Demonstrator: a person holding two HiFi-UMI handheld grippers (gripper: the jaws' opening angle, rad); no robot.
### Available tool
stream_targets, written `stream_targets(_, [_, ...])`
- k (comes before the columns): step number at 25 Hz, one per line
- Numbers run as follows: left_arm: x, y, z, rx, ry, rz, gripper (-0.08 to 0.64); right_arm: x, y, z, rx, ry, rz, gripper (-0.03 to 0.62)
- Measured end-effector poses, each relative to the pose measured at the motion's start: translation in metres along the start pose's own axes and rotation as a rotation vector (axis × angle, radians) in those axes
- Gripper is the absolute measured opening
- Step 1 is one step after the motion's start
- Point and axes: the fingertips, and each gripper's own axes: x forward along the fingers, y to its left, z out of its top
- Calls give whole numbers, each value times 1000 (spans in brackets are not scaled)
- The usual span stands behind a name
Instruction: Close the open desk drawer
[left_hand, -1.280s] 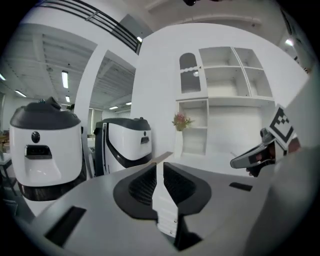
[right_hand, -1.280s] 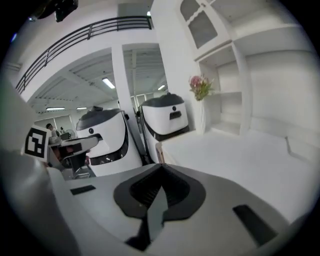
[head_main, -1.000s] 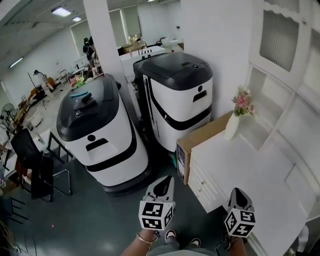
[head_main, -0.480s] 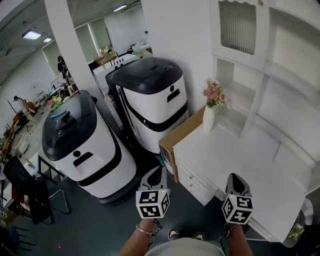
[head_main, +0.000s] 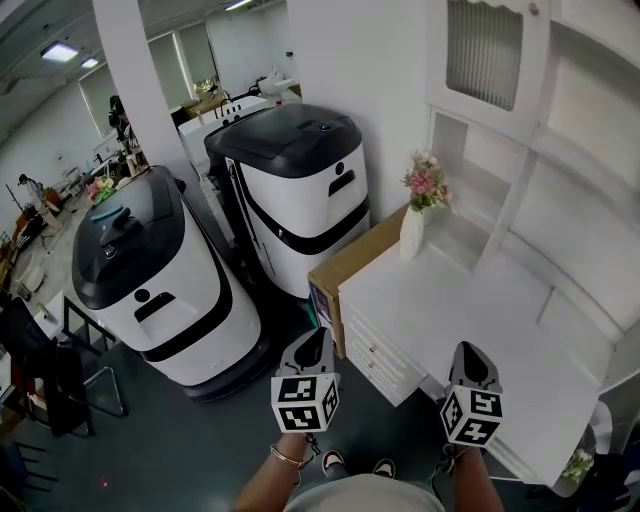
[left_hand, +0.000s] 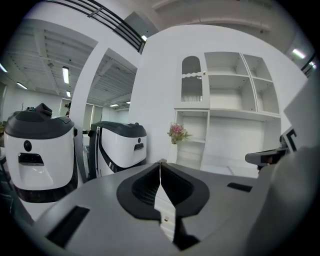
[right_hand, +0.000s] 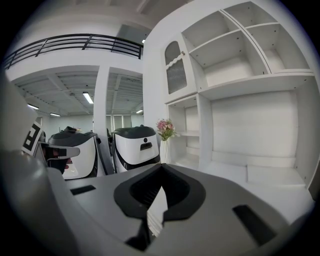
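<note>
The white desk stands at the right, with its stack of drawers on the near left side. The drawer fronts look close to flush from above, and I cannot tell which one stands out. My left gripper hovers just in front of the drawer stack with its jaws shut on nothing. My right gripper is over the desk's front edge, also shut and empty. In the left gripper view the shut left gripper points toward the desk and shelves, and a drawer front with a small knob shows under it. In the right gripper view the right gripper points along the desktop.
A white vase of pink flowers stands at the desk's back left corner. A white hutch with shelves rises behind. A cardboard box leans against the desk's left side. Two large white-and-black machines stand to the left.
The head view has swung right, so the desk now sits more centrally and closer. Both grippers stayed shut low in the picture, drifting slightly toward the desk.
</note>
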Motion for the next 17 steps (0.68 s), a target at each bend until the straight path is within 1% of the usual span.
stream_targets(8, [-5, -1, -9, -37, 8, 15, 21, -2, 3, 1, -13, 17, 22, 5])
stream_targets(17, [-6, 10, -16, -51, 12, 27, 21, 3, 3, -10, -1, 34, 6, 5])
